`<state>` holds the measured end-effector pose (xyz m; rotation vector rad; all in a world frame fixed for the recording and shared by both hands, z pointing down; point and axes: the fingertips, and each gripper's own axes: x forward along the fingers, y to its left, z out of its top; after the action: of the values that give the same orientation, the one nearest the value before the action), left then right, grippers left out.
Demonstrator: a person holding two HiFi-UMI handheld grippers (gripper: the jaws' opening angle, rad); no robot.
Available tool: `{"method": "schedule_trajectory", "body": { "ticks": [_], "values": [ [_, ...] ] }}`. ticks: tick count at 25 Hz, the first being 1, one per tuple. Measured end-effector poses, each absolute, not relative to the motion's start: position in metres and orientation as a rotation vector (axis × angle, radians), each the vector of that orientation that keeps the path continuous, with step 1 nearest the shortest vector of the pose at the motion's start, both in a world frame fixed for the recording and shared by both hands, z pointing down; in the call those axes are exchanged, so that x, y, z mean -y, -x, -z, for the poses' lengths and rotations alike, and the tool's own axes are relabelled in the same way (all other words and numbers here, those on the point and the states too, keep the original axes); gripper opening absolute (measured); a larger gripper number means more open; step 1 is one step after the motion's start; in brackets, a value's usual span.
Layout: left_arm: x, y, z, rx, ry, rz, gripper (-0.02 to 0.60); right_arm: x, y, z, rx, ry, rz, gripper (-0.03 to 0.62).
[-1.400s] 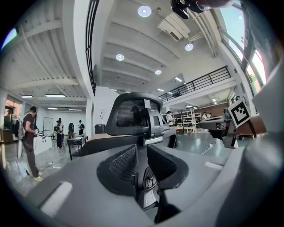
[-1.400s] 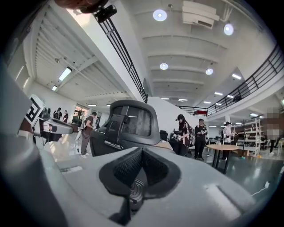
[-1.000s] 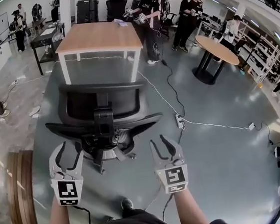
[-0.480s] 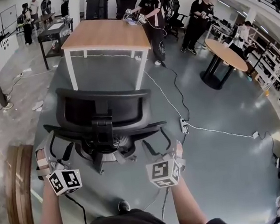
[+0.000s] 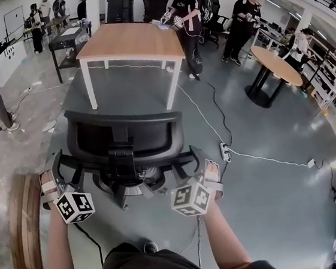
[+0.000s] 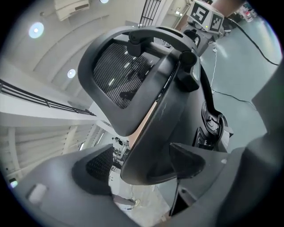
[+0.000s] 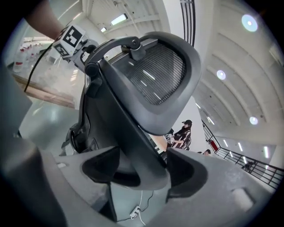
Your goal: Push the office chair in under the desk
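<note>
office chair point(image 5: 126, 135) on floor between person and desk point(image 5: 130, 41), not under it, backrest toward person. left gripper point(image 5: 64, 173): jaws opening, wide, left armrest point(image 6: 151, 146) between pads, not clamped. right gripper point(image 5: 191, 165): jaws opening, wide, right armrest point(image 7: 133, 150) between pads.

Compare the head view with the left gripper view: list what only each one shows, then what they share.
Head view only: the round table and the white legs of the desk. Left gripper view only: ceiling lights, and the left hand-held gripper, jaws opening, astride the office chair. Both: that chair and that gripper.
</note>
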<state>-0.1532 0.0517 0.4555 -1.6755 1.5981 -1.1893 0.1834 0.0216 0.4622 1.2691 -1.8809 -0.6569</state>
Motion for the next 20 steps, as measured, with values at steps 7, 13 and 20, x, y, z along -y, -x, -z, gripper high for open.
{"method": "schedule_trajectory", "body": {
  "ticks": [7, 13, 20],
  "values": [
    [-0.032, 0.156, -0.453, -1.539, 1.663, 1.243, 0.406, -0.018, -0.178, -0.455, 1.789, -1.264, 0.727, 0.298],
    [-0.028, 0.150, -0.460, -1.479, 1.675, 1.315, 0.317, -0.013, -0.176, -0.457, 1.694, -1.280, 0.702, 0.288],
    [-0.025, 0.147, -0.466, -1.449, 1.652, 1.314, 0.307, -0.008, -0.177, -0.465, 1.602, -1.271, 0.723, 0.264]
  ]
}}
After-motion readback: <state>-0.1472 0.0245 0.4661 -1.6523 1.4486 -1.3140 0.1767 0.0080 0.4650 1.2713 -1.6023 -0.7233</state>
